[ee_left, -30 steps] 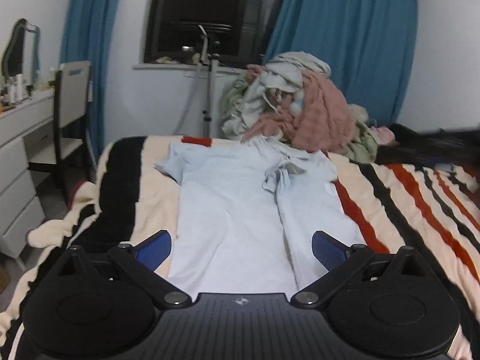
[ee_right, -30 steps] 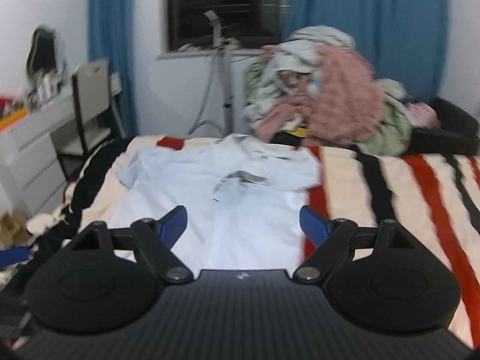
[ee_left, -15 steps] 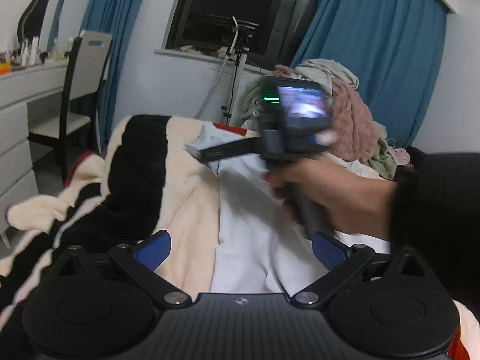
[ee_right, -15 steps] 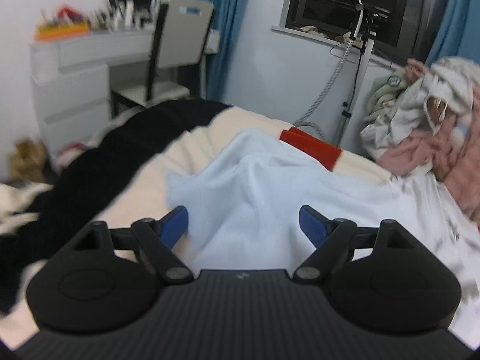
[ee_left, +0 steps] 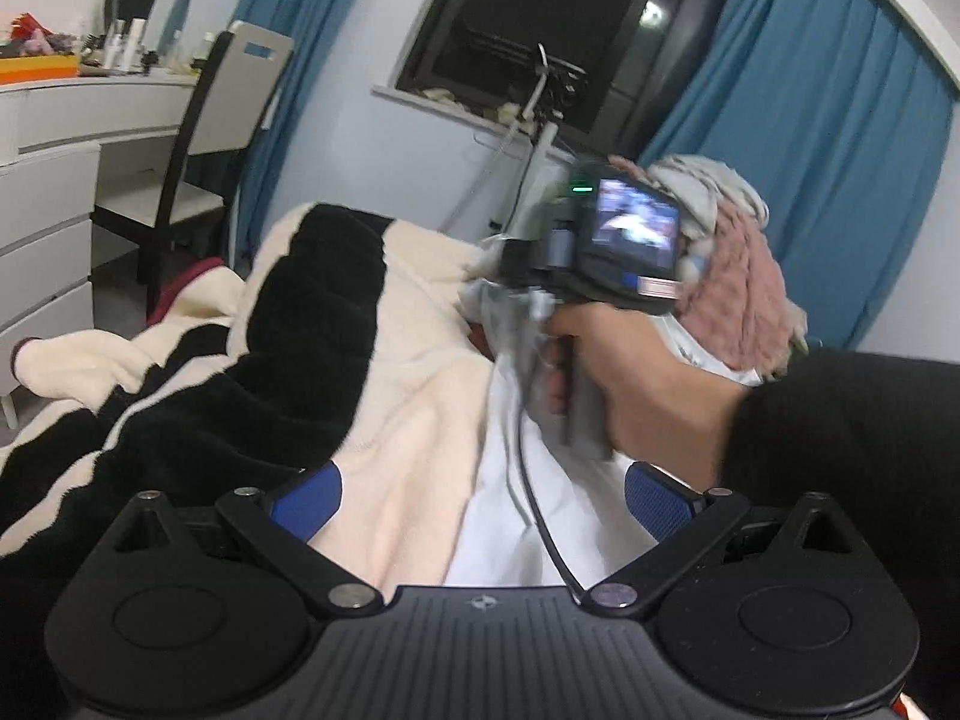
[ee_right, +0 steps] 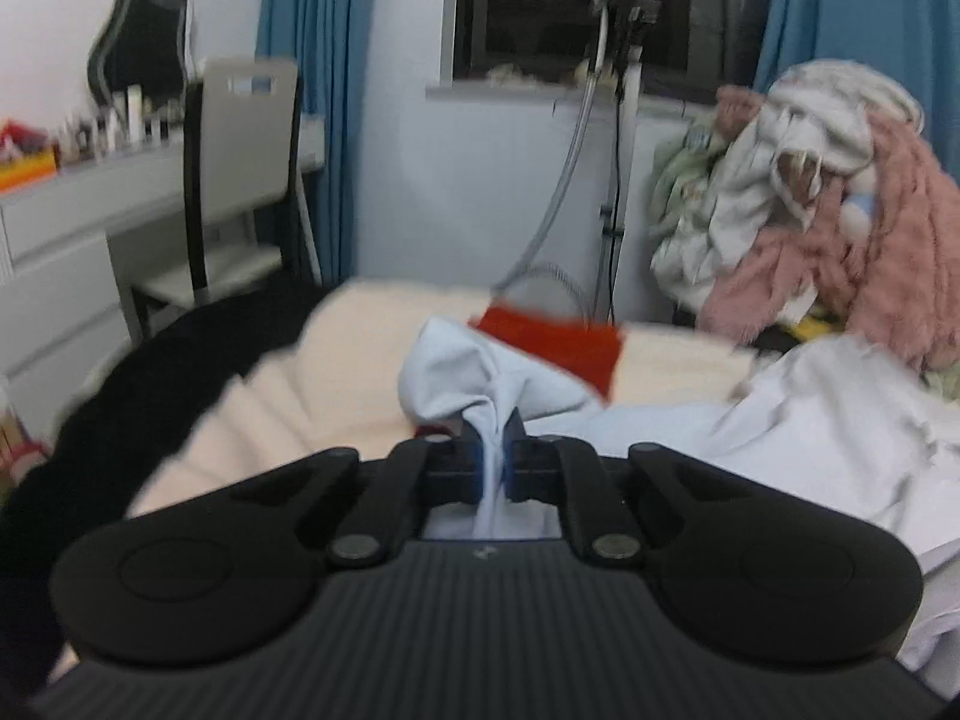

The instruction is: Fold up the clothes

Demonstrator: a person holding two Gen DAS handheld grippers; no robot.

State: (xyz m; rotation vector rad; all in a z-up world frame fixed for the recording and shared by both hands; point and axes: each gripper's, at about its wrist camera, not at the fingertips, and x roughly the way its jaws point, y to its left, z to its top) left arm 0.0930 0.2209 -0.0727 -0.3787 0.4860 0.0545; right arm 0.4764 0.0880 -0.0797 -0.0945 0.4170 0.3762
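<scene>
**Right gripper pinches the shirt sleeve**

The pale blue cotton shirt (ee_right: 810,420) lies on the cream, black and red striped fleece blanket (ee_right: 360,348). Its sleeve is bunched between the right gripper (ee_right: 493,441), whose jaws have just closed on it. The left gripper (ee_left: 480,501) hangs spread above the shirt's hem, nothing between its blue pads (ee_left: 657,501).

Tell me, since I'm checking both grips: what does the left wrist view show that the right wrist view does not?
Only the left wrist view shows the person's hand holding the right gripper, and the left gripper, open over the pale blue shirt. Only the right wrist view shows the right gripper close up, its jaws having just closed on the shirt's sleeve. Both show the striped blanket, chair, blue curtains and clothes pile.
</scene>
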